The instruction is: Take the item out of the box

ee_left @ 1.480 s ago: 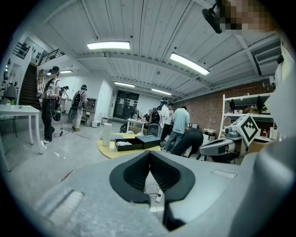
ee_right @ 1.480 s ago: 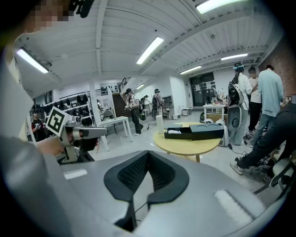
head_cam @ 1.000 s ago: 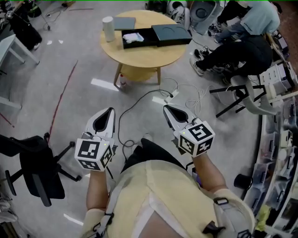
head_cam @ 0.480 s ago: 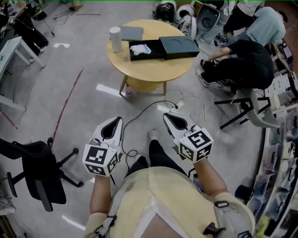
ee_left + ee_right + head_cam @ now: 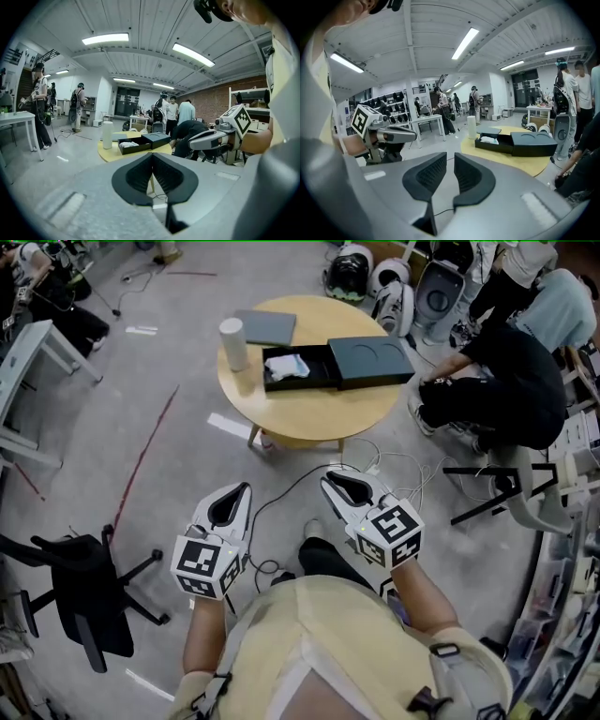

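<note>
An open black box (image 5: 281, 376) lies on a round wooden table (image 5: 309, 413) a few steps ahead, with a white item (image 5: 287, 364) inside it. Its dark lid (image 5: 368, 359) lies just to the right. In the right gripper view the box (image 5: 494, 142) and lid (image 5: 534, 143) sit on the table far beyond the jaws. My left gripper (image 5: 239, 491) (image 5: 153, 157) is shut and empty, held at waist height over the floor. My right gripper (image 5: 328, 480) (image 5: 450, 161) is beside it; its jaws are opening, with a narrow gap and nothing between them.
A white cylinder (image 5: 232, 343) and a grey flat pad (image 5: 265, 326) also sit on the table. Cables (image 5: 281, 488) trail across the floor ahead. A black office chair (image 5: 80, 592) stands at left and a white desk (image 5: 33, 343) farther left. A person (image 5: 506, 381) crouches right of the table.
The table and box have come nearer and lower in the head view as the person walks towards them. Both grippers stay held out in front.
</note>
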The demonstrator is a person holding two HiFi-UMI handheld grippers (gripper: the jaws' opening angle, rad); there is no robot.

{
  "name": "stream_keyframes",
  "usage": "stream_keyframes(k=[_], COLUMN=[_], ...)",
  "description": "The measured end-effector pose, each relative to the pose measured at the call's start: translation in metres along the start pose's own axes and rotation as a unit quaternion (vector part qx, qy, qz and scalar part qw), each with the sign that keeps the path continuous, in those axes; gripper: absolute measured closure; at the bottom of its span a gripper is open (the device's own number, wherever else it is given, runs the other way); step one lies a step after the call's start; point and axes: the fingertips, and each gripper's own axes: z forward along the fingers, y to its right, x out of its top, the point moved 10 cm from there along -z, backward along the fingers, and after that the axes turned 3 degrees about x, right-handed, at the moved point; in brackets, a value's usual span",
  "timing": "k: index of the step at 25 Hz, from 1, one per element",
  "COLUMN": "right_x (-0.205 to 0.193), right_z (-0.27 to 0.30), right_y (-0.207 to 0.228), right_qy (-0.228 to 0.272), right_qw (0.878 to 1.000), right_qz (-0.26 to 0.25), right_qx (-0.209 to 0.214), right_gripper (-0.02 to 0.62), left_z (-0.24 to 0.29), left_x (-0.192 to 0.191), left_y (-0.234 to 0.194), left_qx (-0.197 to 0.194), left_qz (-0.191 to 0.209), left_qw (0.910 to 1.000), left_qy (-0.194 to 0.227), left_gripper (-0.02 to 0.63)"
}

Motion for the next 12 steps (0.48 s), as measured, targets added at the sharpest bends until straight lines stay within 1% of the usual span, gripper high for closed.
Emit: stream_keyframes(k=[7, 12], right_x=[0.016, 0.029], right_z=[0.022, 0.037], right_y=[0.055, 0.082], right_qy=[-0.016, -0.021], right_qw=[0.999, 0.996], right_qz=[-0.017, -0.048], right_qx=[0.043, 0.069], right_gripper=[0.491, 0.453], left_z=[0.048, 0.072], left_x=[0.017, 0.025], left_y=[0.000, -0.006], left_qx=[0.026, 0.052], left_qz=[-0.008, -0.015], left_qw=[0.9996, 0.9985], left_qy=[-0.008, -0.004], left_gripper=[0.606, 0.606])
